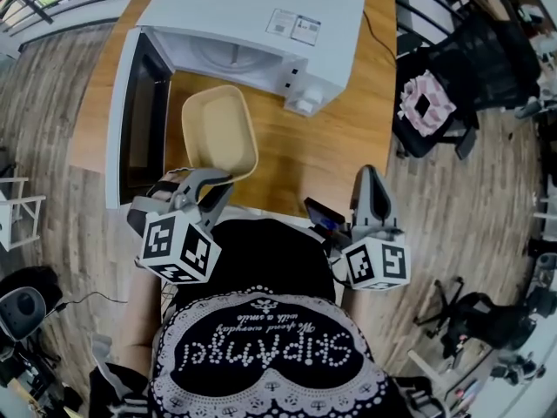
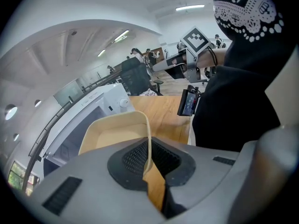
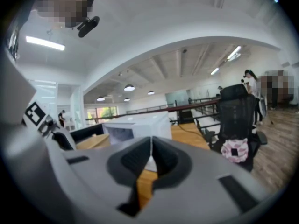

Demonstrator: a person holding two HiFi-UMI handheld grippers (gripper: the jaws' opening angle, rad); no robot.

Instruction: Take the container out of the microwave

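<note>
Now, in the head view the beige container (image 1: 219, 133) is already outside the white microwave (image 1: 252, 16). It is over the wooden worktop (image 1: 339, 159), just in front of the open cavity and to the right of the open door (image 1: 130, 120); I cannot tell whether its bottom touches the wood. The left claw (image 1: 209, 179) holds it by the near rim, and the right claw (image 1: 370, 181) is at the near right, well apart from it. In my judgement the step in hand is to bring the container clear and set it down. To do this well it should be kept level, because a grip on one edge lets the far end dip, and it should lie flat on the worktop before the claw lets go. In the left gripper view the two jaws are clamped on the thin wall of the container, one pad inside and one outside. The container looks empty as far as its inside shows. In the right gripper view the jaws are closed together with nothing between them; the microwave stands ahead, a black chair (image 3: 236, 113) to the right.
</note>
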